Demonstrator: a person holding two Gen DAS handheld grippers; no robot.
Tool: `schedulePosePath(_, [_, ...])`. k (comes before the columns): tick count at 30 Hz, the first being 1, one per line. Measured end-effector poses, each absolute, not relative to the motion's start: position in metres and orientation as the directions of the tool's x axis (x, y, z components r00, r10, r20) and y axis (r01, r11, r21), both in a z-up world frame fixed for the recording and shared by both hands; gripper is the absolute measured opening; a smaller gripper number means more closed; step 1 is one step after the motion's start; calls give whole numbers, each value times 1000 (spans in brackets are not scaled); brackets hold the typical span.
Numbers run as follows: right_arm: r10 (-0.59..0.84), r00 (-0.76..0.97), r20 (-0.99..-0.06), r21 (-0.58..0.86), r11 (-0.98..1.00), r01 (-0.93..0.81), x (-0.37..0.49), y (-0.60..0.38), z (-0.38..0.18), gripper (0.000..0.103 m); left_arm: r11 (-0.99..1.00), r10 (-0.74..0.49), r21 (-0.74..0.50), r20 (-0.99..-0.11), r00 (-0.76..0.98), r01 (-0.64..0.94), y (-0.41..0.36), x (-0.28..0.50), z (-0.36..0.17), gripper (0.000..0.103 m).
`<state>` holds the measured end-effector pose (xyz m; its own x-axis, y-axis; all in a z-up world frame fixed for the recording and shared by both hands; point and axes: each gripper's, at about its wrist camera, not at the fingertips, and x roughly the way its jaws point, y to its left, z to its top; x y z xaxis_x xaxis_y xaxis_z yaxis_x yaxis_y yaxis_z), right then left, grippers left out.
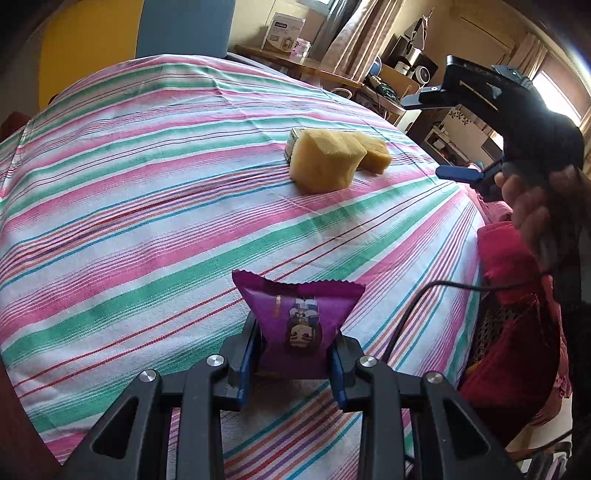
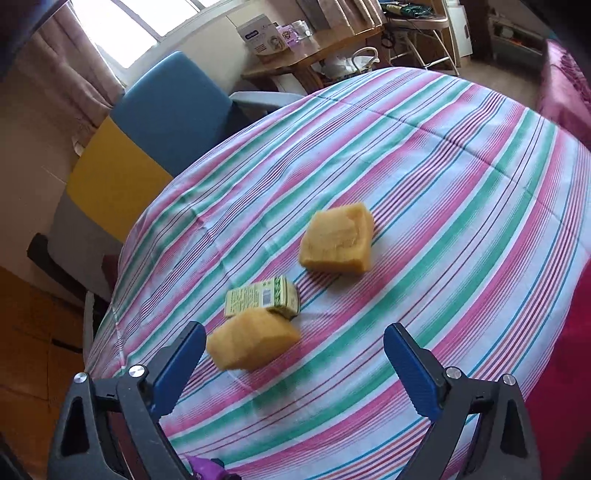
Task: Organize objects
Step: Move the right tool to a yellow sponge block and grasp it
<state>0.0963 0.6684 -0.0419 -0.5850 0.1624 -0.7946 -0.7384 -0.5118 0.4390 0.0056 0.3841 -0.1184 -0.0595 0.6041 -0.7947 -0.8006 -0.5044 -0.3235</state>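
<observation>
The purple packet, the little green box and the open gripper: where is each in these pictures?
purple packet [image 1: 301, 325]: left wrist view, front face.
little green box [image 2: 262, 297]: right wrist view, printed top.
right gripper [image 2: 293, 363]: right wrist view, between its open fingertips.

From my feed: table under a pink, green and white striped cloth; blue chair and yellow panel at its far edge; wooden side table beyond; curtained window, bright daylight; tan walls.

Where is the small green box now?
In the right wrist view the small green box lies on the striped tablecloth, touching the near sponge.
</observation>
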Motion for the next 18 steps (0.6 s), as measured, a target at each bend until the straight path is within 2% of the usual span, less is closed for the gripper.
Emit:
schedulePosePath(7, [241, -406, -882, 224, -544, -809, 44, 721, -59, 96, -507, 621, -363, -783, -39, -782, 379, 1, -119, 33])
schedulePosePath(15, [173, -371, -912, 244, -498, -832, 18, 752, -95, 93, -519, 626, -386, -780, -31, -762, 376, 0, -119, 33])
schedulePosePath(16, [178, -358, -917, 222, -518, -826, 14, 751, -98, 72, -520, 625, -384, -780, -33, -763, 377, 1, -119, 33])
schedulePosePath(17, [193, -323, -926, 174, -542, -822, 10, 749, -101, 61, -530, 621, -381, -782, -42, -757, 378, -1, -120, 33])
schedulePosePath(18, [221, -280, -934, 112, -564, -818, 7, 746, -103, 60, -531, 621, -379, -783, -43, -758, 378, -1, -120, 33])
